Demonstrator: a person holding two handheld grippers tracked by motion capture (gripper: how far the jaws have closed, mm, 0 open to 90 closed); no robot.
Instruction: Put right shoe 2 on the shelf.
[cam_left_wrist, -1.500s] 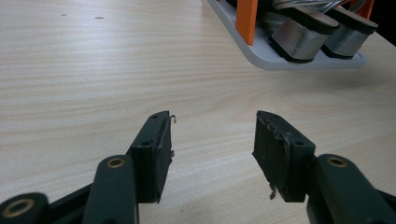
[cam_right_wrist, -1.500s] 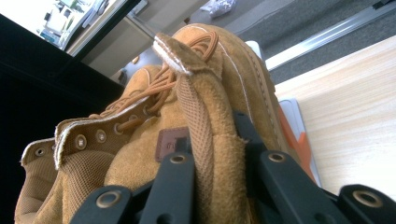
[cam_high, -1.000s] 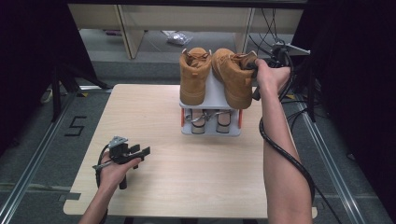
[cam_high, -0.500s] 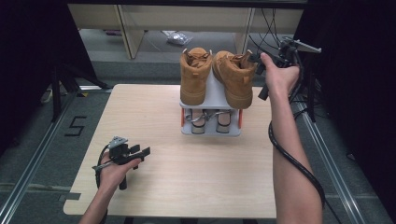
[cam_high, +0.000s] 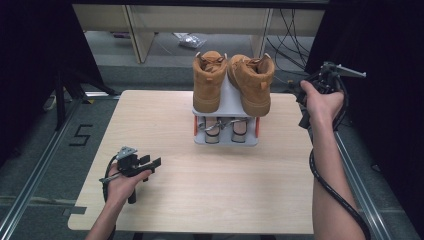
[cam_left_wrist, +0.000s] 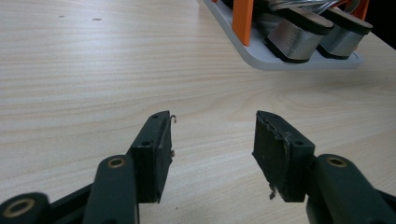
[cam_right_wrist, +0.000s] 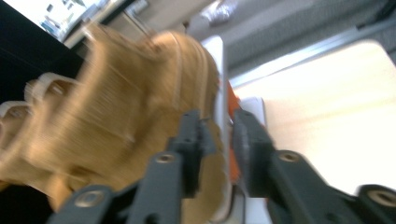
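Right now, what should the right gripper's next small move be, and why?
Probably bring the right gripper in over the table to rest: both boots sit on the rack, and its jaws, which have just been closing, hold nothing and stand clear of them.

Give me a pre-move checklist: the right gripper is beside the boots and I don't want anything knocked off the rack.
1. Right gripper empty: ok. Its fingers have just been closing, with nothing between them.
2. Right gripper clear of the right boot: ok, apart in the high view.
3. Left boot and right boot on the rack top shelf: ok.
4. Right boot firmly seated: cannot tell.
5. Left gripper open and empty, low over the table: ok.
6. Silver shoes on the lower shelf: ok.
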